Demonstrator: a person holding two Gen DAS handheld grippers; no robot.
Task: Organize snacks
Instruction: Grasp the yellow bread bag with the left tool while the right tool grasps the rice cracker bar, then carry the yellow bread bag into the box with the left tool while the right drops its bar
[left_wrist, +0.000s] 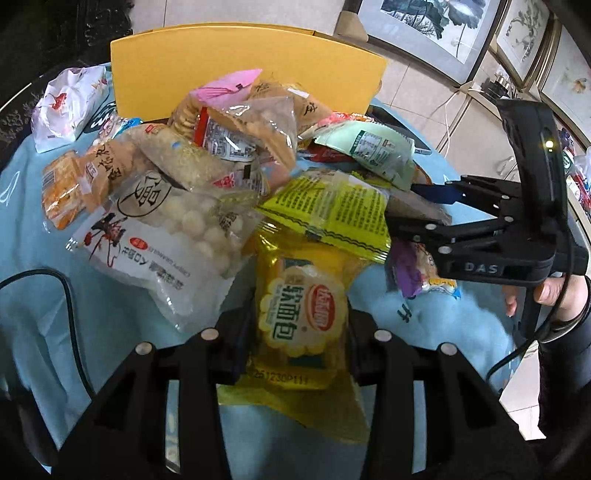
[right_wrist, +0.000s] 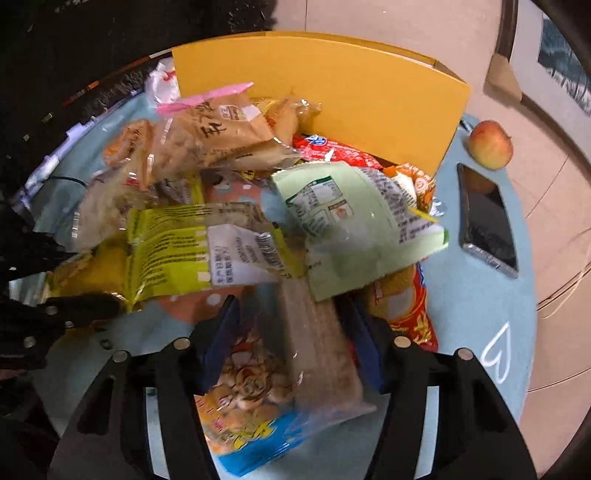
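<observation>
From your left wrist, your left gripper (left_wrist: 295, 332) is clamped on a yellow bread pack (left_wrist: 301, 325) at the near edge of the snack pile (left_wrist: 221, 166). The pack's far end is tucked under a lime-yellow packet (left_wrist: 328, 210), so lifting straight up may drag that packet, and the white puff bag (left_wrist: 173, 243) beside it, off the heap. The film looks slick and puffy; a grip this near one end could let it swing or slide out. The yellow box (left_wrist: 243, 66) stands behind the pile, on the far side of the blue cloth (left_wrist: 424, 314), with the whole heap between you and it. Your right gripper (left_wrist: 424, 210) reaches into the pile's right side from here.

From your right wrist, the jaws straddle a clear wafer pack (right_wrist: 317, 350) and a biscuit bag (right_wrist: 251, 387), two items at once. I cannot tell whether the pads (right_wrist: 218, 339) are pressing yet. If you close here, you may pinch both, or catch only loose film and have it slip. The pale green pouch (right_wrist: 354, 221) overlaps the wafer pack's far end and would likely tumble toward the phone (right_wrist: 487, 225) and apple (right_wrist: 491, 144). Your left tool sits close at the left edge, so the two could collide.
</observation>
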